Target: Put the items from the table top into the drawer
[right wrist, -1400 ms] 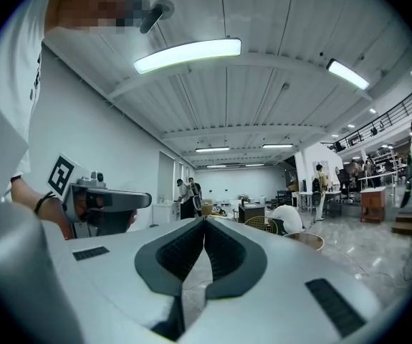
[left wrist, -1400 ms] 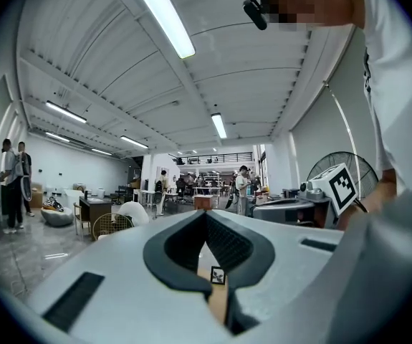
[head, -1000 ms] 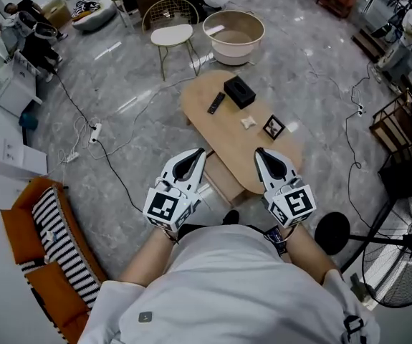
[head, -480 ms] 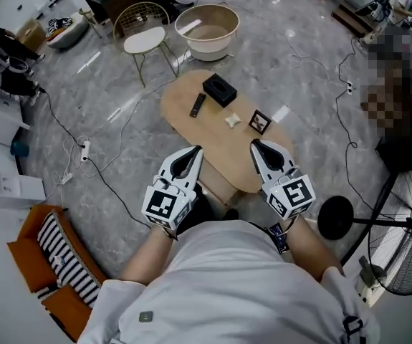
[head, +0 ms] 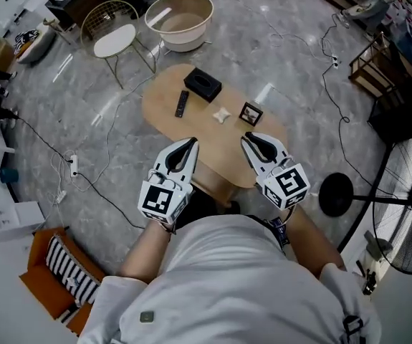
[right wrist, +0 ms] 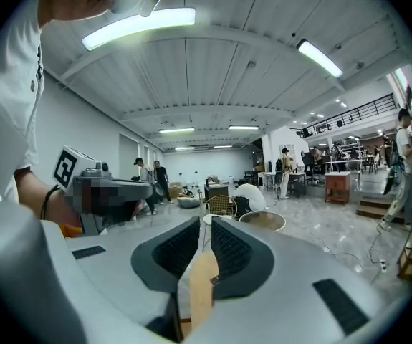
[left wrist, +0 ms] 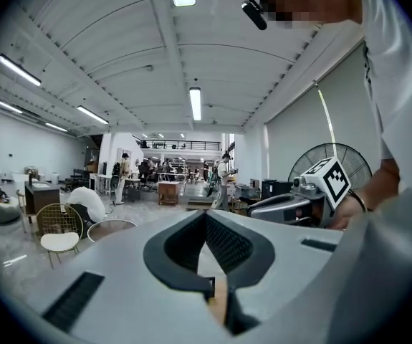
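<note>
An oval wooden table [head: 191, 131] carries a black box [head: 203, 84], a dark remote [head: 181, 103], a small white crumpled thing [head: 222, 115] and a small black-framed picture [head: 251, 113]. My left gripper [head: 190, 143] hangs over the table's near left edge with its tips together and nothing in it [left wrist: 206, 217]. Just short of the framed picture, my right gripper [head: 247, 139] is over the near right part. Its jaws are opening to a narrow slit, empty, and the tabletop shows through the gap [right wrist: 204, 224].
Beyond the table stand a white round stool [head: 116, 40] with a wire frame and a large beige tub [head: 180, 21]. A fan and its round black base [head: 334, 193] are at the right. Cables cross the grey floor; an orange seat with a striped cushion [head: 66, 282] sits lower left.
Both grippers have moved forward, from short of the table to over its near edge. The table and its items now lie closer. The right jaws have parted slightly.
</note>
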A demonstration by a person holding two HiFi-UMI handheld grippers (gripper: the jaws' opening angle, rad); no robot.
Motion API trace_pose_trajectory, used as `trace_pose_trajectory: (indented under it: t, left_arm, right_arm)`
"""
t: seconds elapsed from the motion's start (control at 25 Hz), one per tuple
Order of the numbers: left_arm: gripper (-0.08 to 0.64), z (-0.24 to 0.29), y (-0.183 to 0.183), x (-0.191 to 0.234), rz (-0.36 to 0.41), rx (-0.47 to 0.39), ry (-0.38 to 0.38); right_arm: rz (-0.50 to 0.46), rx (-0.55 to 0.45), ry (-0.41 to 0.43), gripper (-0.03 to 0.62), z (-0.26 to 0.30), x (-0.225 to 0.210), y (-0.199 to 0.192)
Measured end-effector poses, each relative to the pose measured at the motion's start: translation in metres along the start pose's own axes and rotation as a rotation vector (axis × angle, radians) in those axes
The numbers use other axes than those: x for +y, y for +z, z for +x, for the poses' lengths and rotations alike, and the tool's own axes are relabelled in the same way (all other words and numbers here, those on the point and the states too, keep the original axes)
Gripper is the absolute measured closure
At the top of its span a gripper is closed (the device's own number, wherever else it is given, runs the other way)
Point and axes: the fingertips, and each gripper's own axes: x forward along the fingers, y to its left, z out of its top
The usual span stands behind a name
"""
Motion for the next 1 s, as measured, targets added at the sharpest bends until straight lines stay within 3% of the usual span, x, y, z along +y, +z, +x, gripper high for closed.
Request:
trace_pose_trajectory:
  t: [0.44, 0.64, 1.0]
  left_arm:
    - [0.551, 0.074, -0.075, 0.103, -0.072, 0.139, -0.083]
    - [0.551, 0.098, -0.133, 0.14, -0.114, 0.24, -0.121]
    - [0.551, 0.156, -0.236, 0.18, -0.122, 0.303, -0.206]
  right_arm:
    - [0.023, 0.22, -0.009, 0.37, 0.137, -0.061, -0.085]
    - [0.063, 0.358, -0.017, 0.341, 0.187, -0.082, -0.163]
    - [0.076, 0.557, -0.041, 0.325, 0.263, -0.138, -0.309]
